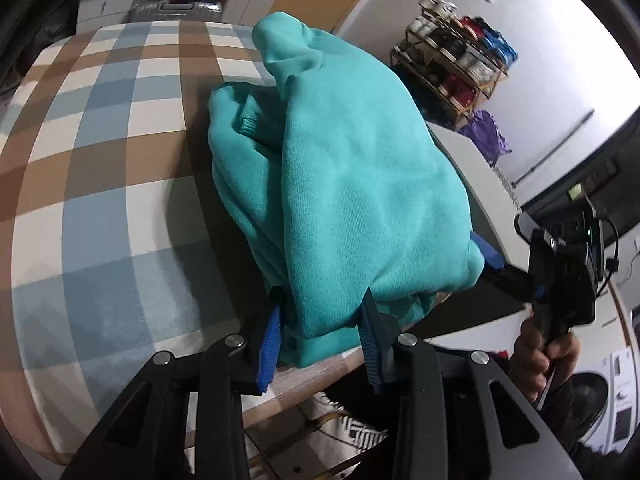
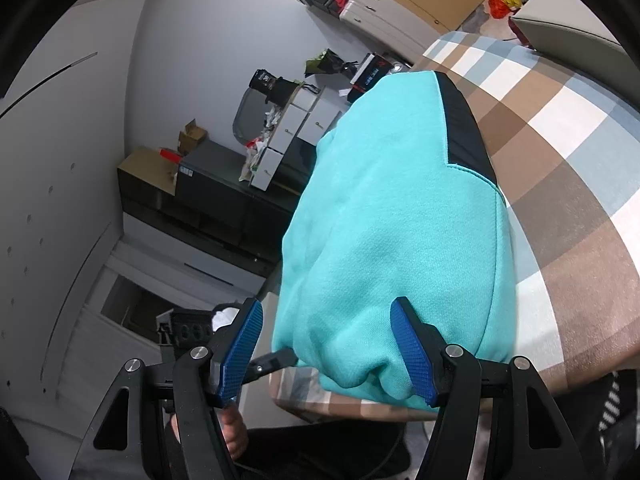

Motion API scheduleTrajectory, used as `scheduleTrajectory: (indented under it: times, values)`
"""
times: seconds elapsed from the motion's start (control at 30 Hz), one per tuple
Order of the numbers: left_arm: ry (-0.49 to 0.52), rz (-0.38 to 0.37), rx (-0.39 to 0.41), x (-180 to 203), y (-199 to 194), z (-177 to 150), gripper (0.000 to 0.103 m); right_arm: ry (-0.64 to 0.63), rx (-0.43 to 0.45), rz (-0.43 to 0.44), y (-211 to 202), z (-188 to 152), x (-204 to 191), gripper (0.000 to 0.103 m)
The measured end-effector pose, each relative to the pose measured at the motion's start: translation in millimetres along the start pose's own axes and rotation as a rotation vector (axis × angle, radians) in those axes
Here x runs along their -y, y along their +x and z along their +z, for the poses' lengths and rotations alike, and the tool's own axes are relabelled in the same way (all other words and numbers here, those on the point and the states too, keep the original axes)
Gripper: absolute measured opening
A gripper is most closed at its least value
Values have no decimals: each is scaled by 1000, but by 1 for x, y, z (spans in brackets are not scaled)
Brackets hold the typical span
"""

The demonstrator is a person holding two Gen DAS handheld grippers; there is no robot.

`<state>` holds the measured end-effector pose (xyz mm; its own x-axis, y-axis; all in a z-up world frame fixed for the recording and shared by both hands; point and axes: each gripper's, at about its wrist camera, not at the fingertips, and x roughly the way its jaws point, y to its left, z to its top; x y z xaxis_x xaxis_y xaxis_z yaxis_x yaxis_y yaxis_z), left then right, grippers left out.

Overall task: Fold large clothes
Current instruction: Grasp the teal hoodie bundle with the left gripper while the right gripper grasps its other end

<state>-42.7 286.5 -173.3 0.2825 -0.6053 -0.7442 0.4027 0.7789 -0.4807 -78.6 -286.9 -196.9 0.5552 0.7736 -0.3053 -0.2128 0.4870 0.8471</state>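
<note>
Your left tool point(image 1: 320, 336) is pinching the near hem of the teal sweatshirt point(image 1: 340, 184), which lies bunched at the near edge of the checked table point(image 1: 100, 184); keep that pinch firm and take all hem layers before you lift. Your right tool point(image 2: 328, 352) stands spread around the garment's other near corner, pads not visibly pressing, so bring it together before pulling. Both tools tilt downward towards the cloth, with your right hand point(image 1: 536, 356) low on its handle.

Matt teal fleece garment point(image 1: 352, 184)
</note>
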Motion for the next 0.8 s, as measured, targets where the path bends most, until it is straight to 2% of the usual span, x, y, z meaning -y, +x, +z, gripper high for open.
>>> scheduleTrajectory:
  times: [0.1, 0.23, 0.3, 0.37, 0.43, 0.53, 0.6, 0.67, 0.73, 0.8]
  values:
    - [-29, 0, -40, -11, 21, -8, 28, -25, -16, -16, 4, 0, -4, 67]
    - [-54, -11, -44, -11, 15, -5, 30, -92, -17, -80, 6, -2, -14, 67]
    - [-51, 34, -47, -8, 2, -3, 31, -116, -15, -105, 7, -3, -17, 67]
    - [-16, 97, -4, 1, -20, 0, 31, -130, -14, -117, 7, -4, -19, 68]
    - [-1, 71, 46, 6, -43, 6, 31, -135, -13, -121, 8, -4, -20, 68]
    - [13, -53, 133, 24, -64, 22, 33, -135, -13, -115, 9, -3, -20, 72]
    - [42, -78, 121, 40, -48, 32, 48, -136, -14, -115, 10, -3, -20, 72]
    - [56, -100, 78, 48, -20, 41, 48, -132, -14, -108, 9, -2, -18, 72]
    - [-2, -122, -24, 39, 21, 41, 48, -116, -13, -94, 8, -1, -16, 72]
    - [-53, -129, -62, 24, 46, 35, 47, -99, -19, -78, 7, 0, -12, 72]
